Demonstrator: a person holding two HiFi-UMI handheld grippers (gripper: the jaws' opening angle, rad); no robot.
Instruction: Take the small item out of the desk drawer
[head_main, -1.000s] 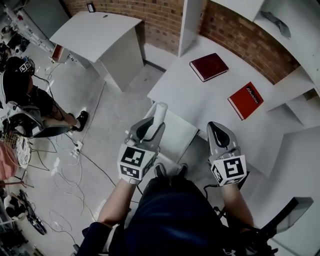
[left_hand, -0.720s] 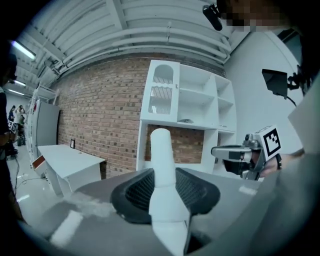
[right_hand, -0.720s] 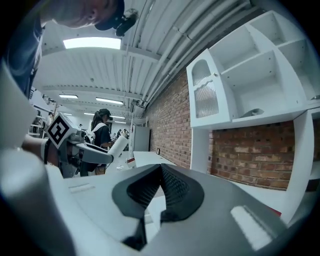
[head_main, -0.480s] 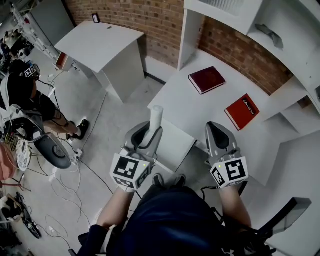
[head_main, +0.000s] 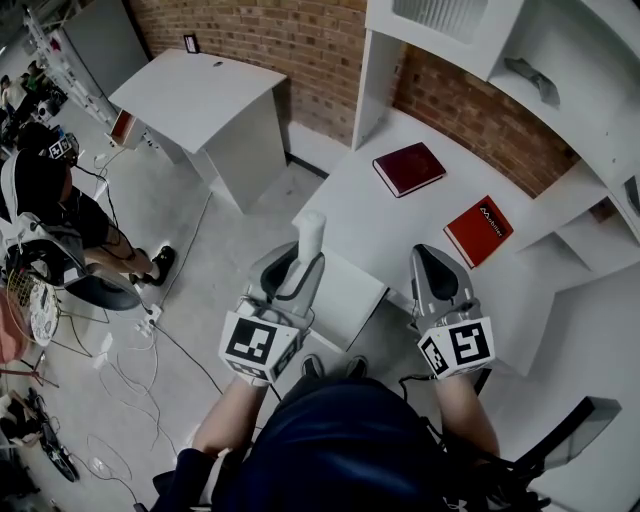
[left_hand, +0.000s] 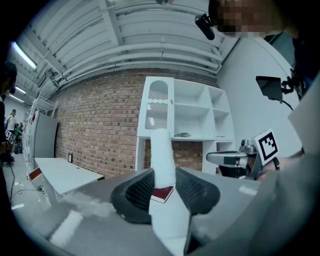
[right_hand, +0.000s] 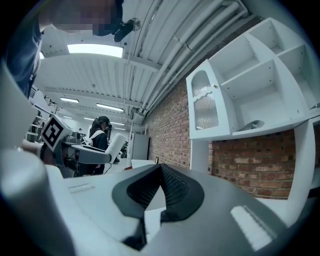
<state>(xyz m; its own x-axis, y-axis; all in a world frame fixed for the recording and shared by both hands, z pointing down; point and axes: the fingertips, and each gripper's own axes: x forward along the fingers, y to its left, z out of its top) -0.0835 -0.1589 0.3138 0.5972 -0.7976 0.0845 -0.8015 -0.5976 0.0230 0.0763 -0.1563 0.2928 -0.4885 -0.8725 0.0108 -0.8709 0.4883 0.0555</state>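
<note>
Left gripper (head_main: 298, 262) with tube (head_main: 313, 230) beside desk edge (head_main: 322, 195)

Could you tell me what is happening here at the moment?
A person is at a white desk with a gripper in each hand. The left gripper is closed on a small white cylinder, held in the air in front of the desk. The right gripper is shut and empty beside it. A dark red book and a brighter red book lie on the desk.

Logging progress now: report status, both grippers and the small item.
Left gripper shut on white cylindrical tube. Right gripper shut, empty. Dark red book and bright red book on white desk, untouched.
</note>
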